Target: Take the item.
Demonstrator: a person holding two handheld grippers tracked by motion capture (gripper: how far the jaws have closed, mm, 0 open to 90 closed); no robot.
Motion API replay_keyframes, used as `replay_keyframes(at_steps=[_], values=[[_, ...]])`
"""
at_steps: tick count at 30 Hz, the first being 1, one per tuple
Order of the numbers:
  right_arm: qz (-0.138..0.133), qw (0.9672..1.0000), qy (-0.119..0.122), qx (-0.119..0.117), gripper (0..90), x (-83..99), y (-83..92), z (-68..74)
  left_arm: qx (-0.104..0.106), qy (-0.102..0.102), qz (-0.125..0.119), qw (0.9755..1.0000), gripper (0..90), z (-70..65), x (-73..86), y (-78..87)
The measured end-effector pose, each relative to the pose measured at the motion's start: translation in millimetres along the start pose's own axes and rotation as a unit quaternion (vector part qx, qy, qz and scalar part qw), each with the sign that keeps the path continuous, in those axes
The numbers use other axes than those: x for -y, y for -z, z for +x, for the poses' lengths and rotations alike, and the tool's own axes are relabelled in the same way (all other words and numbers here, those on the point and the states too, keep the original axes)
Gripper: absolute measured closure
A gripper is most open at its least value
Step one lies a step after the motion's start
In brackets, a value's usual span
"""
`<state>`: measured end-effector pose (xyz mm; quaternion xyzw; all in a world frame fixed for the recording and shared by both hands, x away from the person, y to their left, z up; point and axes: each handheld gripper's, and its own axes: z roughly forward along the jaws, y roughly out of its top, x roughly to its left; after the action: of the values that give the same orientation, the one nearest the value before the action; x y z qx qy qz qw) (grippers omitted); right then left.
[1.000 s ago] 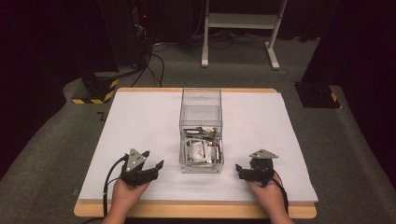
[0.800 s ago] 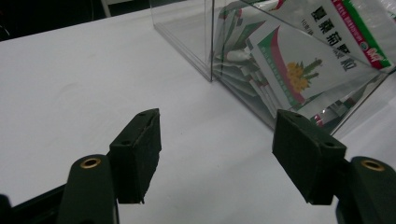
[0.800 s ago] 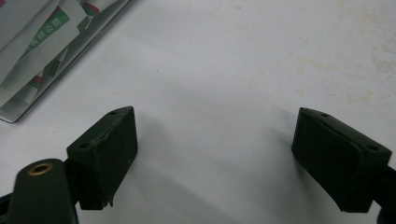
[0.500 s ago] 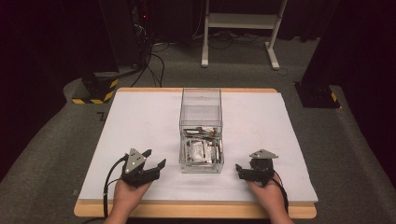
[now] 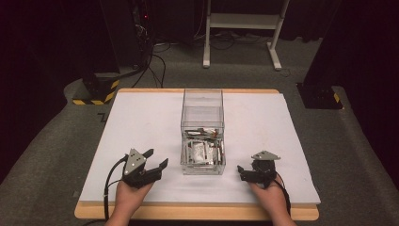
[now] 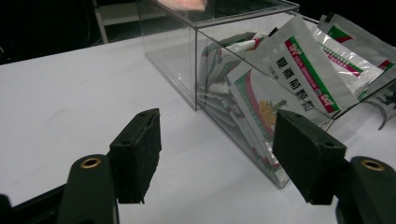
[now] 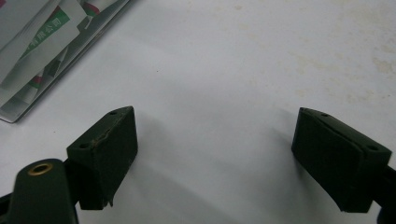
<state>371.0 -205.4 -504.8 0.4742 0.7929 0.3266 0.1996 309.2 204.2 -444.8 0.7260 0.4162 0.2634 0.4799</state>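
Observation:
A clear plastic box (image 5: 202,117) stands lengthwise in the middle of the white table top (image 5: 141,122). Several white sachets (image 5: 202,150) with green and red print are stacked in its near end; the far end looks empty. My left gripper (image 5: 157,157) sits left of the box's near corner, angled toward it, open and holding nothing. In the left gripper view the box wall (image 6: 173,51) and sachets (image 6: 299,70) lie just beyond my open left gripper (image 6: 219,158). My right gripper (image 5: 241,173) rests right of the box, open over bare table (image 7: 219,154). The sachets (image 7: 37,42) show at upper left there.
The table's wooden front edge (image 5: 197,212) runs just below both hands. Grey carpet surrounds the table. A white metal stand (image 5: 244,28) and black cables (image 5: 150,61) lie on the floor behind, with a yellow-black striped base (image 5: 99,89) at back left.
The left gripper has edged slightly up and toward the box. The right gripper has stayed where it was.

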Motion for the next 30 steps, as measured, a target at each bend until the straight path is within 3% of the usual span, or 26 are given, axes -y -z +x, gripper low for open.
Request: replay_keyframes(at_steps=[8, 18, 30], values=[[0.000, 1.0000, 0.000, 0.000, 14.1, 0.1, 0.1, 0.0, 0.002, -0.008, -0.002, 1.0000, 33.4, -2.7, -6.5, 0.1], [0.000, 1.0000, 0.000, 0.000, 14.1, 0.1, 0.1, 0.1, 0.012, -0.002, -0.009, 0.9999, 33.8, -7.3, -17.0, -0.2], [0.000, 1.0000, 0.000, 0.000, 14.1, 0.1, 0.1, 0.0, 0.024, -0.009, -0.011, 0.9996, 34.6, -18.2, -25.5, -8.8]])
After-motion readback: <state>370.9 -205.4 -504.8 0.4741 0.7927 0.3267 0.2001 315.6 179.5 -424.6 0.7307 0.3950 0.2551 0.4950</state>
